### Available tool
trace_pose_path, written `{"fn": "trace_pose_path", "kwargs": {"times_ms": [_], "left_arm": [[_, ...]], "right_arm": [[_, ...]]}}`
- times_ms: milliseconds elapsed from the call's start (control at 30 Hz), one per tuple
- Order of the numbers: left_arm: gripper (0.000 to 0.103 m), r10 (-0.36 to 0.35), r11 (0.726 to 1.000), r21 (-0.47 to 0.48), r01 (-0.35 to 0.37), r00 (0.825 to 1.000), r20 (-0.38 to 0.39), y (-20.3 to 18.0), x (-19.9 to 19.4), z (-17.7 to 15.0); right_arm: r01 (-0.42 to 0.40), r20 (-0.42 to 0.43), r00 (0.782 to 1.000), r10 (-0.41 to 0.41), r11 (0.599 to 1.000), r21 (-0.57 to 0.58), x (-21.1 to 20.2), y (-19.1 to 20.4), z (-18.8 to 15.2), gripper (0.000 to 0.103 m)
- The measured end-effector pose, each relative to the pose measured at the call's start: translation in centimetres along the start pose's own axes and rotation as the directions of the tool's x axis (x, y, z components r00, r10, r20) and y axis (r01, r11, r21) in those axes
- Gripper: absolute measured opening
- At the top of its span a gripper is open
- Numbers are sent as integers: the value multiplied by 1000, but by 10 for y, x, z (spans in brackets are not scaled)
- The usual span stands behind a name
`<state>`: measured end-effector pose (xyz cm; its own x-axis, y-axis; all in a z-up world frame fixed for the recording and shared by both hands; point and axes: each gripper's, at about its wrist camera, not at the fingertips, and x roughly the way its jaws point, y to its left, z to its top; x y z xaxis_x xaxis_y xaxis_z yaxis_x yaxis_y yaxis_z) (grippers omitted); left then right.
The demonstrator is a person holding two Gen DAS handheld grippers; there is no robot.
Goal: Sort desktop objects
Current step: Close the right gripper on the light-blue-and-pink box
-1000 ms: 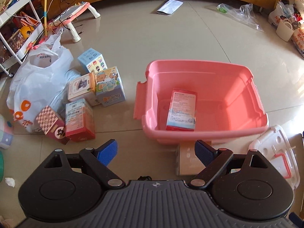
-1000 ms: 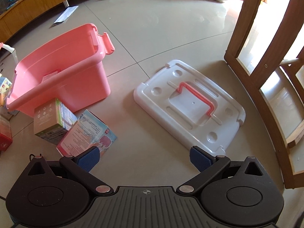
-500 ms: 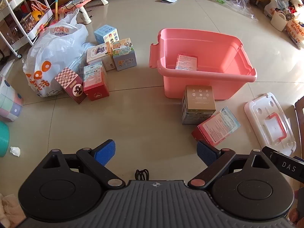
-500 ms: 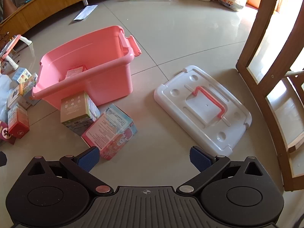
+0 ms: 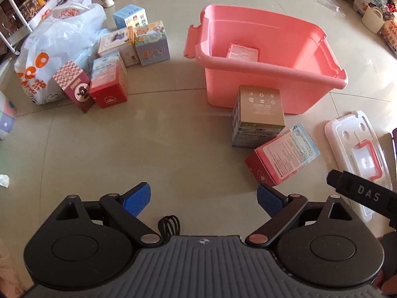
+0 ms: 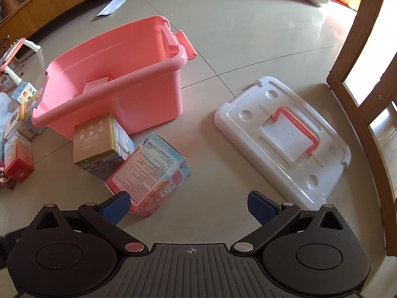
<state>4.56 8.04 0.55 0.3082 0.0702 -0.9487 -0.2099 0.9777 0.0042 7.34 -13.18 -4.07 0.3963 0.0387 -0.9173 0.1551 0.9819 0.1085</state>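
Beige floor tiles [image 5: 173, 136] carry everything, with a wooden chair frame [image 6: 359, 49] at the right. Both tools hang above the floor with nothing in them: the left gripper [image 5: 202, 198] has its blue pads spread wide over bare tile, and the right gripper [image 6: 188, 207] is equally wide, its left pad [image 6: 115, 208] just beside, perhaps touching, a tipped pink and blue box [image 6: 151, 171]. That box leans against a brown-topped box [image 5: 259, 115] standing against the near wall of the pink bin [image 5: 273, 74], which holds one flat red packet [image 5: 243, 52]. More boxes [image 5: 109, 84] cluster by a white plastic bag [image 5: 57, 37] well left of the bin. Its white lid [image 6: 282, 136] lies to the right.
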Motion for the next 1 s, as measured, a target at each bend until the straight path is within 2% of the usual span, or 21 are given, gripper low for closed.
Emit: {"fn": "trace_pose_path", "kwargs": {"times_ms": [333,567,667,1000], "left_arm": [[95,37,998,51,-35,999,-35,-13,39,-1],[95,43,999,-5,-43,997,-66,-2,57,1],[95,42,999,-20,-44,996,-74,-1,61,3],[95,40,999,9,-39,997,-71,-4,64,4]], "right_arm": [[-42,-92,995,46,998,47,63,29,18,100],[-34,-145,988,51,993,117,97,39,22,100],[-54,-145,987,74,990,133,105,43,22,100],[-40,-163,985,60,992,121,128,51,21,100]]}}
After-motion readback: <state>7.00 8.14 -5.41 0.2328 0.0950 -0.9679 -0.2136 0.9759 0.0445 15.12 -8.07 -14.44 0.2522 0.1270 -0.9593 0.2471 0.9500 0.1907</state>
